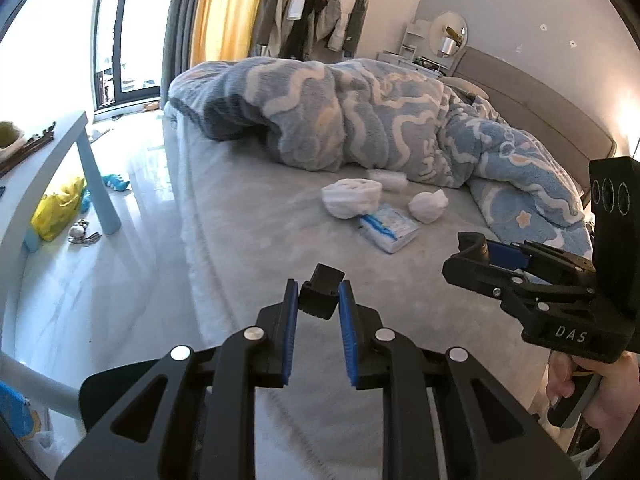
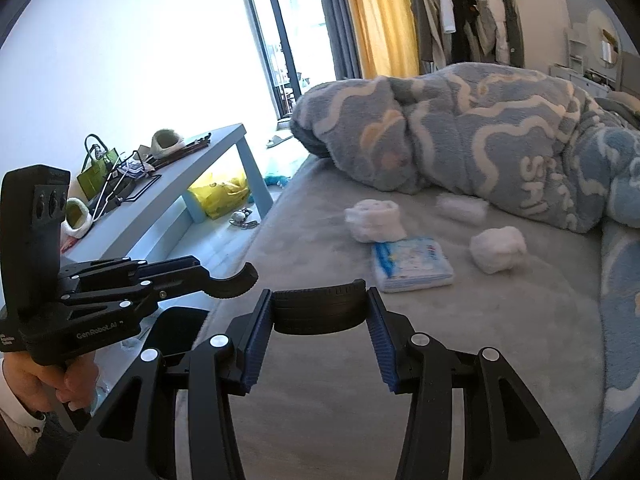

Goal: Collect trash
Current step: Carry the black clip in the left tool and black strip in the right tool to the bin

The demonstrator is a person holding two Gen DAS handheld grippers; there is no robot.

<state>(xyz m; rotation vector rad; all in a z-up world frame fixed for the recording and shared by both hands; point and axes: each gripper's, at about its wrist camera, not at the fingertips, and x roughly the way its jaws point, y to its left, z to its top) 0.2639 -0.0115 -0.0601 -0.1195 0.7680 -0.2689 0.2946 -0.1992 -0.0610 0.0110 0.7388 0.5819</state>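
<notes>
Lying on the grey bed [image 1: 240, 248], just in front of the bunched blue blanket [image 1: 360, 120]: three white crumpled tissue wads. Sitting nearest the bed's edge, the big rolled wad [image 1: 352, 198]; resting just beside it and apparently touching, a blue-and-white tissue pack [image 1: 388, 232]; lying a little apart, the round wad [image 1: 428, 206]; tucking against the blanket's edge, the small wad [image 1: 388, 179].

Likely weighing almost nothing, squashing readily, neither slipping nor breaking. Pinching each wad across its middle, lightly, and taking the pack across its short sides, probably serving best.

Hovering over the near edge of the bed, short of all of it: the left hand-held gripper [image 1: 318, 296], pads drawn nearly together and gripping no trash, and the right hand-held gripper [image 2: 318, 308], pads standing partly apart, likewise carrying no trash.
</notes>
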